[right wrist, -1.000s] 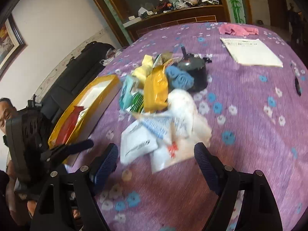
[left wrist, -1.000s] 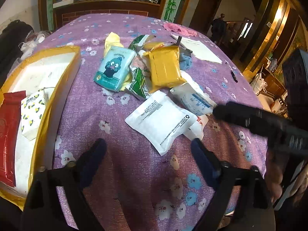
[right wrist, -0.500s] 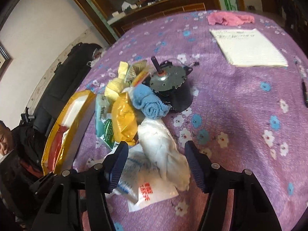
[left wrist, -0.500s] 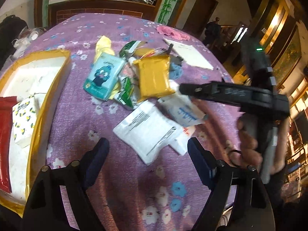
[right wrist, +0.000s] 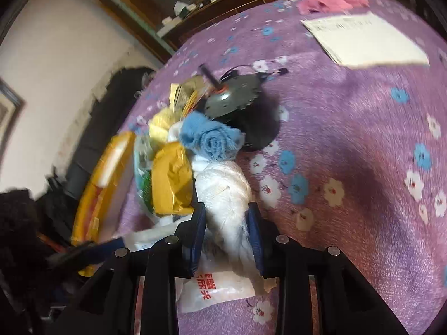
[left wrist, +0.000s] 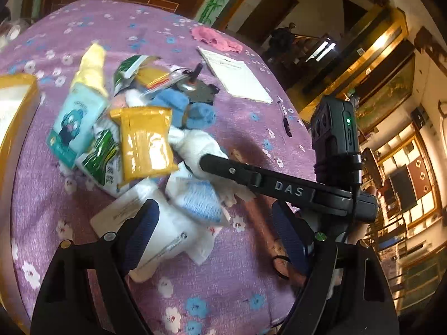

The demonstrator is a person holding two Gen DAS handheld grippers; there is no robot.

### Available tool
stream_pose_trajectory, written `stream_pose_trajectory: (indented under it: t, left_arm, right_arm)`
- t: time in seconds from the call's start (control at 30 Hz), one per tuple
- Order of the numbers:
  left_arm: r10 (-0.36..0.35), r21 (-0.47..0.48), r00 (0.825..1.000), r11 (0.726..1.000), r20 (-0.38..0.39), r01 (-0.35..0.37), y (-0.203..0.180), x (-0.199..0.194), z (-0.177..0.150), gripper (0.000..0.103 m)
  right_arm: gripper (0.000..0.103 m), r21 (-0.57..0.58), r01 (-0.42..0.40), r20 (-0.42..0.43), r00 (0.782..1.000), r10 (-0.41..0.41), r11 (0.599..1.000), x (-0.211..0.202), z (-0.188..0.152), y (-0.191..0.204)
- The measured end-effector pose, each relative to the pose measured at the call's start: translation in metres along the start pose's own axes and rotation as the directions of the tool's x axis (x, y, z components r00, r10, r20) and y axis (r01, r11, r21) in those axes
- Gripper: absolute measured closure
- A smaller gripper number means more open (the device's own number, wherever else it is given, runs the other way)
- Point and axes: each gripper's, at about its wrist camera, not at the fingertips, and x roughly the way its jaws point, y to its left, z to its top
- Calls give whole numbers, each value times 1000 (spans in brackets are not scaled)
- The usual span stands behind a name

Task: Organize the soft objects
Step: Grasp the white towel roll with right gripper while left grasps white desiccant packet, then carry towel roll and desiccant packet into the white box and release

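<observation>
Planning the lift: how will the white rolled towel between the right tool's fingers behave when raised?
The white rolled towel looks soft terry, so it will probably squash as the right tool closes on it. Its free ends will likely droop. It seems light, though it may drag the packets it touches.

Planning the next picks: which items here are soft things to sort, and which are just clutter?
Job:
white towel, in the closing right gripper
blue towel
yellow pack
tissue packs
Lying about:
motor
paper pad
pen

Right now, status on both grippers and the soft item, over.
Right gripper closing on the white towel, pads already pressing it. Left gripper open, empty, over the white packets. Blue towel and yellow pack crowd the towel's far end.
</observation>
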Motion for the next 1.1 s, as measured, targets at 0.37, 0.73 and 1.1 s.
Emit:
stream_pose_trajectory:
  t: [0.37,0.73,1.1]
  left_arm:
    - [-58,-110,995,993,-85,49,17,38,-5,59]
    - [-42,-84,998,996,-41,38,15,22,-15,76]
    - [-81,-148,993,985,82,93,35,-48,-62,76]
  right_arm:
    - [75,9,-1,15,1000,1,1000,-16,-12,-14]
    - [75,13,-2,37,999,1,1000,-31,-24,-9]
    - [76,-53,182,100,979,-176,982,-82,-73,22]
